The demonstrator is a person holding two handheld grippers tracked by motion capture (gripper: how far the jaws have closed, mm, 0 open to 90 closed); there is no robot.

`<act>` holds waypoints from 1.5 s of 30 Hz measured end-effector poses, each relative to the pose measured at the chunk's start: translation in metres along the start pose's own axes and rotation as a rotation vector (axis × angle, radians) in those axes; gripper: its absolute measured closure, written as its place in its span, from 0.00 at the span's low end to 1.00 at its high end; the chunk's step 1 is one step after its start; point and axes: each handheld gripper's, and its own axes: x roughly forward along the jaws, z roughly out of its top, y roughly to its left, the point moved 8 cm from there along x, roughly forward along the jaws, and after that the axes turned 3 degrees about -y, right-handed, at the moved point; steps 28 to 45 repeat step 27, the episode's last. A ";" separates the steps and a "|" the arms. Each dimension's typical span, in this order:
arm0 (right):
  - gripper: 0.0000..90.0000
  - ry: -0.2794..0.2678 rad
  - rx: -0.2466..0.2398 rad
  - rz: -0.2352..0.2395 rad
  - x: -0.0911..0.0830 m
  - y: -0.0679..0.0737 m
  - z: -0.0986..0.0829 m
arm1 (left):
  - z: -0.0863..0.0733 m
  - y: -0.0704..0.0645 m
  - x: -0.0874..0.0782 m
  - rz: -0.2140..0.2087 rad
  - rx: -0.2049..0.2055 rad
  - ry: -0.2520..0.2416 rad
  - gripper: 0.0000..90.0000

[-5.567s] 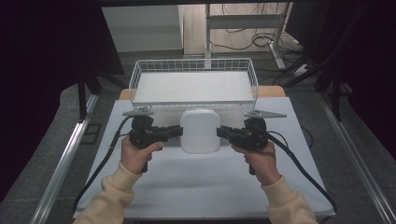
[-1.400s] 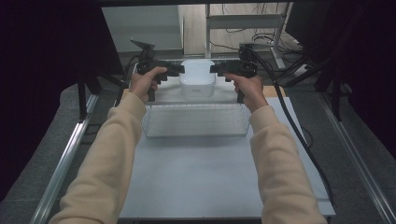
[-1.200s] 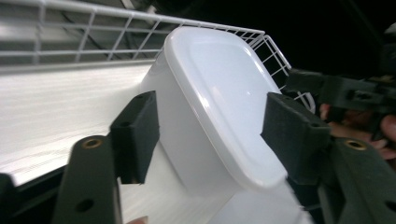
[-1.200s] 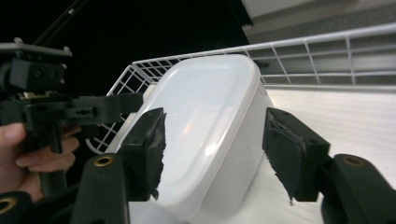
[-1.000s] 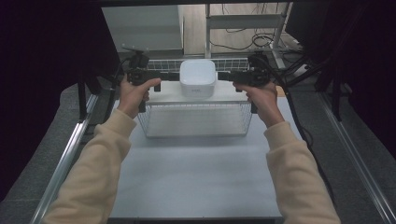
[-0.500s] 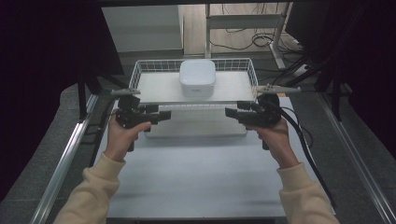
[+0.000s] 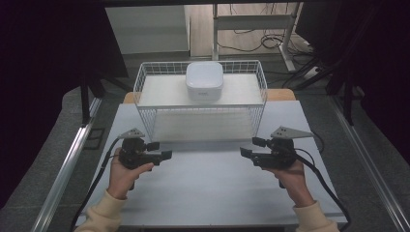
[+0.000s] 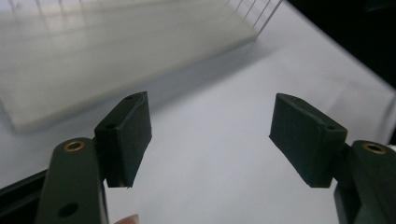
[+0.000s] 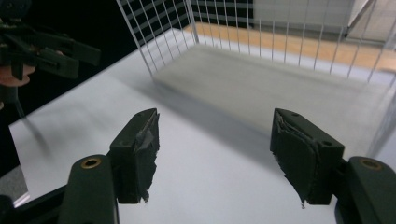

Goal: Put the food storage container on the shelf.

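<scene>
Rounded white box on a wire rack, both grippers spread and empty.
The smooth, square box (image 7: 204,81) sits atop the white wire rack (image 7: 145,84); left gripper (image 7: 160,150) and right gripper (image 7: 250,147) hover over the matte table (image 7: 208,188), well apart from it.

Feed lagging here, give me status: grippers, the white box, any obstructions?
Left gripper open, empty; right gripper open, empty, both low over the table. White box sits on top of the wire basket. Nothing between grippers and basket.
</scene>
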 end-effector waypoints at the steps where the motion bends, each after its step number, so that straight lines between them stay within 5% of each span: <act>1: 0.36 0.009 0.000 -0.005 -0.001 -0.001 -0.006 | -0.005 0.001 0.001 0.007 0.002 0.005 0.33; 12: 0.35 0.134 0.021 -0.056 0.008 -0.021 -0.072 | -0.036 0.003 0.009 0.060 0.056 0.025 0.34; 45: 0.33 0.095 -0.014 -0.062 0.007 -0.021 -0.069 | -0.036 0.010 0.007 0.094 0.074 0.010 0.33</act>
